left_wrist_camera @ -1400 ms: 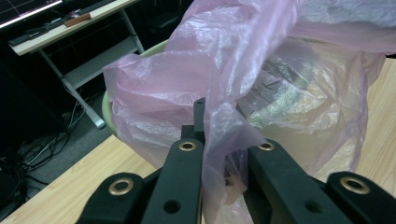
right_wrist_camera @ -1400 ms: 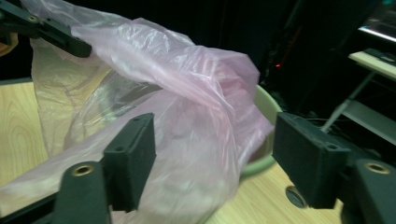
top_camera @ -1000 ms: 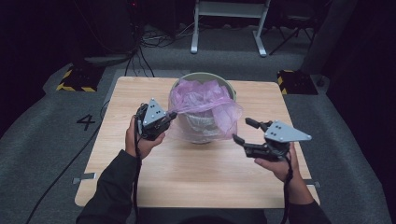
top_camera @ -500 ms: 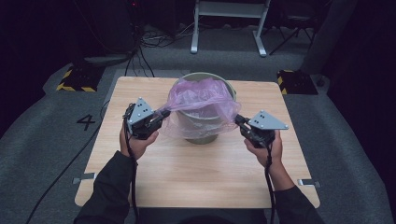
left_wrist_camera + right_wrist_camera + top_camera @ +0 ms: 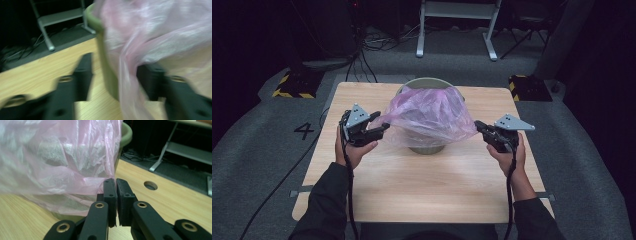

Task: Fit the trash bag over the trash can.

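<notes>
Pink bag draped over green bin at table centre. Right gripper right of bin, jaws pinched on bag edge. Left gripper left of bin, jaws parted, possibly loose around film; blurred.

Pink translucent bag drapes over green bin, stretched sideways.
</notes>
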Demonstrator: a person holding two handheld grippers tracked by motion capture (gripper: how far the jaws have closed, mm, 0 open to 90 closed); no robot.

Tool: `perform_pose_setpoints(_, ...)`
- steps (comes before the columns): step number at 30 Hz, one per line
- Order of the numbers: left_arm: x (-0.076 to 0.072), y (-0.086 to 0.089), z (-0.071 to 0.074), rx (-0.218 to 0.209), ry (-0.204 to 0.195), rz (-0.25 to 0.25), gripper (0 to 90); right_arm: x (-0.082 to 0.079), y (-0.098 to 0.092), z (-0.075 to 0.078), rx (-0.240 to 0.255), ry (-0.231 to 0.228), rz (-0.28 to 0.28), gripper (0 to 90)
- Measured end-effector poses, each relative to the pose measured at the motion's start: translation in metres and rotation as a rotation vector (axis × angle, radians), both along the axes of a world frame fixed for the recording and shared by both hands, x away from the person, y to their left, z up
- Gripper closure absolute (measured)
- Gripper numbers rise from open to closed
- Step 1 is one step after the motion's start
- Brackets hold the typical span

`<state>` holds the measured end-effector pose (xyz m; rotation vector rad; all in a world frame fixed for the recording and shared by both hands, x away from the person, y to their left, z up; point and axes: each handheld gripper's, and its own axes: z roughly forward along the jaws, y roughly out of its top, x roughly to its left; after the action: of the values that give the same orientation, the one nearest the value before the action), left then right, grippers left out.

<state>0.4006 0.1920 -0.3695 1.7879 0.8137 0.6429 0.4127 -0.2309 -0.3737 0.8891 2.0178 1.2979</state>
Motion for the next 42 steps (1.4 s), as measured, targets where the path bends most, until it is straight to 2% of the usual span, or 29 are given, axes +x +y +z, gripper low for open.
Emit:
perform_pose_setpoints(2,-0.011,-0.003,0.005,0.017,-0.021,-0.047,18.7,-0.007,0.001,0.007,-0.011,-0.033,0.004,85.3)
perform_pose_setpoints(3,-0.022,-0.004,0.010,0.030,-0.056,-0.075,17.2,-0.009,0.000,0.009,-0.011,-0.038,0.009,84.1)
perform_pose_setpoints(5,-0.027,-0.005,0.013,0.038,-0.066,-0.081,17.0,-0.011,0.000,0.011,-0.011,-0.042,0.010,81.5)
perform_pose_setpoints(6,-0.031,-0.005,0.016,0.040,-0.073,-0.093,16.9,-0.012,0.000,0.012,-0.019,-0.048,0.008,73.7)
perform_pose_setpoints(8,-0.036,-0.005,0.022,0.032,-0.084,-0.105,17.6,-0.015,0.001,0.017,-0.024,-0.071,0.011,49.4)
perform_pose_setpoints(9,-0.036,-0.006,0.029,0.044,-0.097,-0.099,18.9,-0.017,0.002,0.019,-0.018,-0.084,0.027,43.5)
perform_pose_setpoints(10,-0.036,-0.006,0.029,0.044,-0.097,-0.099,21.4,-0.017,0.002,0.019,-0.018,-0.084,0.027,43.5)
perform_pose_setpoints(11,-0.032,-0.008,0.033,0.070,-0.106,-0.098,22.5,-0.023,0.006,0.024,-0.023,-0.124,0.055,34.2)
perform_pose_setpoints(13,-0.028,-0.009,0.035,0.085,-0.096,-0.102,23.4,-0.026,0.008,0.026,-0.035,-0.140,0.075,31.3)
perform_pose_setpoints(14,-0.026,-0.010,0.036,0.096,-0.092,-0.104,30.6,-0.032,0.013,0.030,-0.040,-0.151,0.128,28.5)
perform_pose_setpoints(15,-0.023,-0.011,0.037,0.106,-0.091,-0.107,30.6,-0.032,0.013,0.030,-0.040,-0.151,0.128,28.5)
perform_pose_setpoints(16,-0.020,-0.013,0.038,0.123,-0.090,-0.118,34.2,-0.034,0.016,0.032,-0.038,-0.154,0.153,27.9)
perform_pose_setpoints(18,-0.015,-0.017,0.039,0.172,-0.086,-0.133,51.6,-0.037,0.027,0.036,-0.066,-0.161,0.198,28.5)
perform_pose_setpoints(19,-0.012,-0.021,0.039,0.203,-0.099,-0.134,56.9,-0.037,0.030,0.037,-0.075,-0.161,0.205,29.6)
perform_pose_setpoints(20,-0.010,-0.022,0.039,0.212,-0.105,-0.126,61.7,-0.036,0.034,0.037,-0.095,-0.163,0.207,32.1)
perform_pose_setpoints(22,-0.006,-0.025,0.038,0.218,-0.107,-0.128,70.5,-0.033,0.041,0.036,-0.149,-0.170,0.200,45.8)
perform_pose_setpoints(23,-0.005,-0.026,0.039,0.221,-0.111,-0.123,73.6,-0.030,0.042,0.036,-0.157,-0.169,0.207,49.7)
perform_pose_setpoints(24,-0.005,-0.026,0.039,0.221,-0.111,-0.123,77.7,-0.028,0.043,0.036,-0.154,-0.163,0.224,58.9)
perform_pose_setpoints(25,-0.004,-0.027,0.039,0.217,-0.118,-0.121,79.2,-0.026,0.043,0.037,-0.156,-0.154,0.225,61.9)
perform_pose_setpoints(27,-0.002,-0.027,0.043,0.207,-0.132,-0.129,84.4,-0.026,0.041,0.040,-0.161,-0.165,0.194,58.9)
perform_pose_setpoints(29,-0.002,-0.027,0.045,0.193,-0.139,-0.129,86.6,-0.031,0.035,0.044,-0.105,-0.184,0.220,49.2)
perform_pose_setpoints(30,-0.002,-0.027,0.045,0.193,-0.139,-0.129,88.0,-0.031,0.035,0.044,-0.105,-0.184,0.220,49.2)
perform_pose_setpoints(31,-0.002,-0.028,0.045,0.193,-0.137,-0.131,89.1,-0.038,0.030,0.047,-0.069,-0.198,0.241,40.7)
perform_pose_setpoints(33,-0.001,-0.028,0.045,0.196,-0.133,-0.124,89.2,-0.044,0.028,0.048,-0.056,-0.189,0.258,33.6)
perform_pose_setpoints(38,-0.002,-0.028,0.046,0.186,-0.133,-0.119,89.6,-0.054,0.025,0.052,-0.045,-0.178,0.265,30.7)
perform_pose_setpoints(39,-0.002,-0.028,0.047,0.187,-0.131,-0.116,89.6,-0.060,0.022,0.056,-0.013,-0.166,0.281,29.4)
perform_pose_setpoints(40,-0.002,-0.028,0.047,0.187,-0.131,-0.116,89.6,-0.060,0.022,0.056,-0.013,-0.166,0.281,29.4)
perform_pose_setpoints(41,-0.002,-0.029,0.047,0.185,-0.131,-0.116,89.6,-0.067,0.021,0.060,0.011,-0.155,0.320,28.6)
perform_pose_setpoints(42,-0.002,-0.029,0.047,0.185,-0.131,-0.116,89.7,-0.067,0.021,0.060,0.011,-0.155,0.320,28.6)
